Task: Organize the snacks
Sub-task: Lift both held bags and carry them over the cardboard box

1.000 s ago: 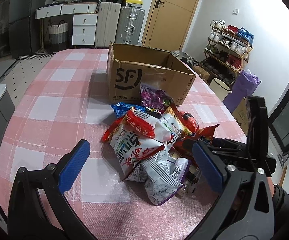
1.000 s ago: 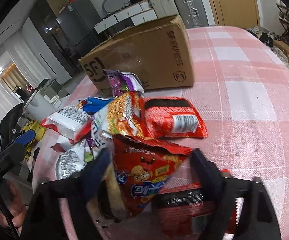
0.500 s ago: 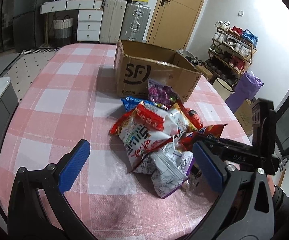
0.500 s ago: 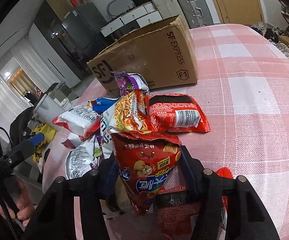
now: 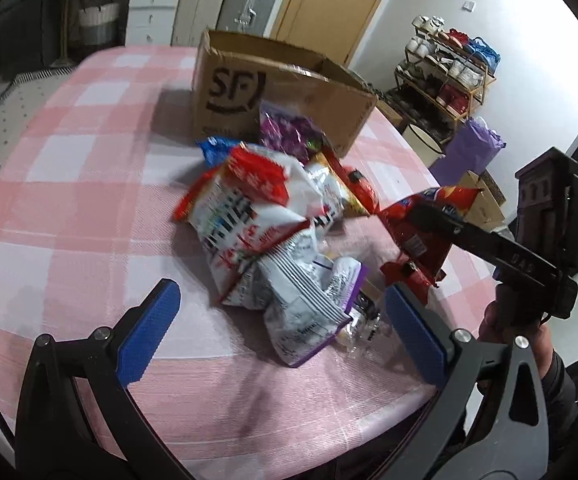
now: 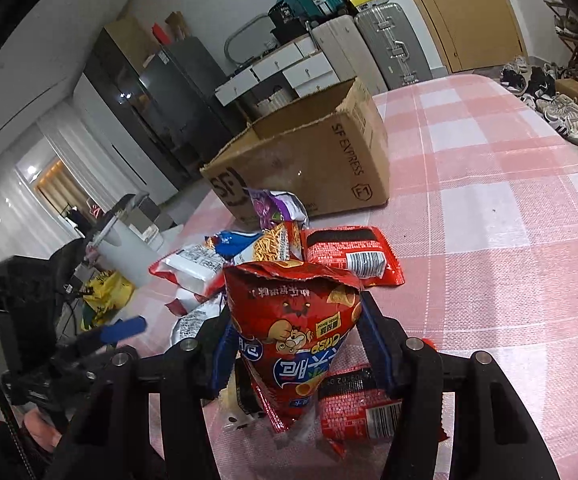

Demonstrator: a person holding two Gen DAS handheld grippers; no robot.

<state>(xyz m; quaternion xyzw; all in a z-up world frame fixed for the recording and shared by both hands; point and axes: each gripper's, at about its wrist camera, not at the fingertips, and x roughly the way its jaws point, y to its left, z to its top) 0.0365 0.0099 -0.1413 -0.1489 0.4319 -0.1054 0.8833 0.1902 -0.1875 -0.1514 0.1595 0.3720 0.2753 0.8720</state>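
Observation:
My right gripper point(image 6: 297, 348) is shut on a red crisp bag point(image 6: 293, 320) and holds it lifted above the pink checked table point(image 6: 509, 240). The bag also shows in the left wrist view point(image 5: 421, 232), held by the right gripper point(image 5: 433, 216). My left gripper point(image 5: 281, 324) is open and empty, low over the near side of the snack pile point(image 5: 265, 216). An open SF cardboard box point(image 5: 273, 92) stands behind the pile; it also shows in the right wrist view point(image 6: 309, 160). A red noodle pack point(image 6: 349, 256) lies before the box.
A second red pack point(image 6: 357, 412) lies under my right gripper. A purple bag point(image 5: 289, 132) leans on the box. Suitcases point(image 5: 245, 4), drawers and a door stand beyond the table. A shoe rack point(image 5: 449, 68) is at the right. The table edge runs close below my left gripper.
My right gripper has closed on the red crisp bag and lifted it off the pile. My left gripper has drawn back a little and stayed open.

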